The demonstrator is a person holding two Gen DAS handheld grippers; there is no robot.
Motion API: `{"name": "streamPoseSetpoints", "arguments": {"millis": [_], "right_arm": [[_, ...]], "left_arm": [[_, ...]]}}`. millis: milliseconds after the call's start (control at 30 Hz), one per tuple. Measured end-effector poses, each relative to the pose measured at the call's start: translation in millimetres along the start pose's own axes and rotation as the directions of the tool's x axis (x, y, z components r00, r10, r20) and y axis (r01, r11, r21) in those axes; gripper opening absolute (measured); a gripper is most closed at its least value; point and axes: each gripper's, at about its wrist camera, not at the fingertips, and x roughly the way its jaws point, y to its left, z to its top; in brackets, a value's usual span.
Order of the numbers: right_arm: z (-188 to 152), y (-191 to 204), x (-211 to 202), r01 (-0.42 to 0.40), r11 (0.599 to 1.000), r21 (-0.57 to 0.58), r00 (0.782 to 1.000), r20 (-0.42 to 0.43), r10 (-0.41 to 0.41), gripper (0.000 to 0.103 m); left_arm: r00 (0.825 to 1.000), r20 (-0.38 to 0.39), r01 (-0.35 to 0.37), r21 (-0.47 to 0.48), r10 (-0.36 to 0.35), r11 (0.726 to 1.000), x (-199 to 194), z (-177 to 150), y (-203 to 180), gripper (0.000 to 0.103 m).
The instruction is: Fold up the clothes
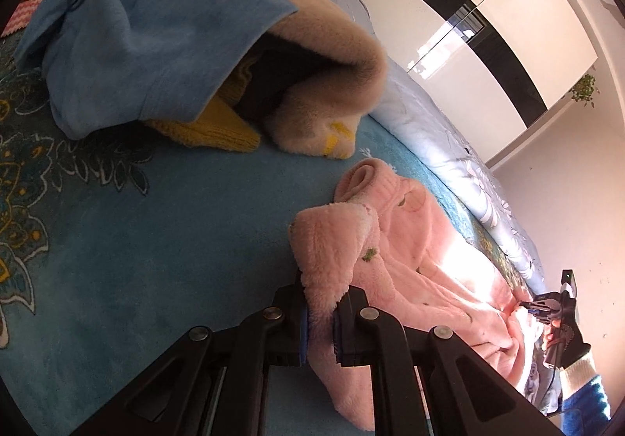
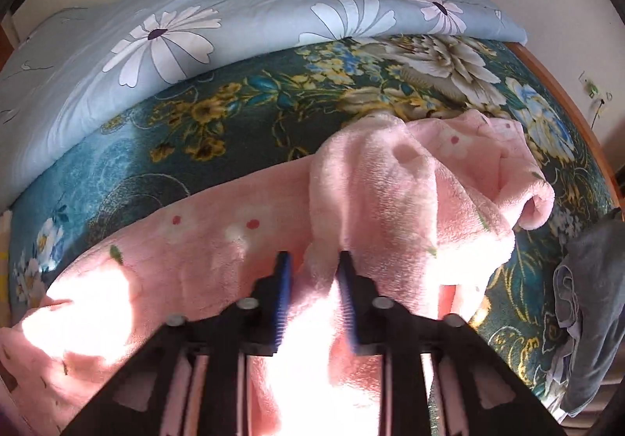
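A pink fleece garment (image 1: pixel 410 260) lies spread across the teal floral blanket (image 1: pixel 156 241) on the bed. My left gripper (image 1: pixel 324 303) is shut on one fluffy end of it, with the fabric bunched up between the blue pads. At the garment's other end, a gloved hand with a blue sleeve holds my right gripper (image 1: pixel 547 307). In the right wrist view, my right gripper (image 2: pixel 313 264) points down and is shut on a raised fold of the pink garment (image 2: pixel 390 194). Sunlight washes out the cloth just below the pads.
A pile of clothes sits at the far left: a blue shirt (image 1: pixel 148 30) over a beige fleece (image 1: pixel 332 57) and a yellow knit (image 1: pixel 211 127). A folded daisy-print quilt (image 2: pixel 234 18) runs along the bed's far side. A grey garment (image 2: pixel 593 299) lies at the bed's right edge.
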Motion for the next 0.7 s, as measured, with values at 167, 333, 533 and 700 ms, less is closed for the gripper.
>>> {"name": "streamPoseSetpoints", "arguments": {"millis": [167, 333, 533, 700], "right_arm": [[10.5, -20.0, -65.3, -0.238, 0.97, 0.049, 0.967, 0.106, 0.232, 0.004], [10.1, -73.2, -202.4, -0.504, 0.863, -0.026, 0.8, 0.363, 0.478, 0.004], [-65.2, -191.5, -222.8, -0.563, 0.826, -0.011, 0.742, 0.433, 0.511, 0.004], [-142.6, -262.6, -103.5, -0.522, 0.827, 0.21, 0.849, 0.223, 0.479, 0.004]], "left_arm": [[0.998, 0.051, 0.042, -0.058, -0.039, 0.997, -20.1, 7.6, 6.2, 0.009], [0.984, 0.143, 0.117, -0.06, -0.108, 0.991, -57.2, 21.0, -5.2, 0.009], [0.98, 0.169, 0.121, -0.07, -0.107, 0.99, -78.9, 17.2, 7.3, 0.009], [0.99, 0.126, 0.075, -0.105, -0.062, 0.992, -80.9, 4.9, 29.8, 0.009]]}}
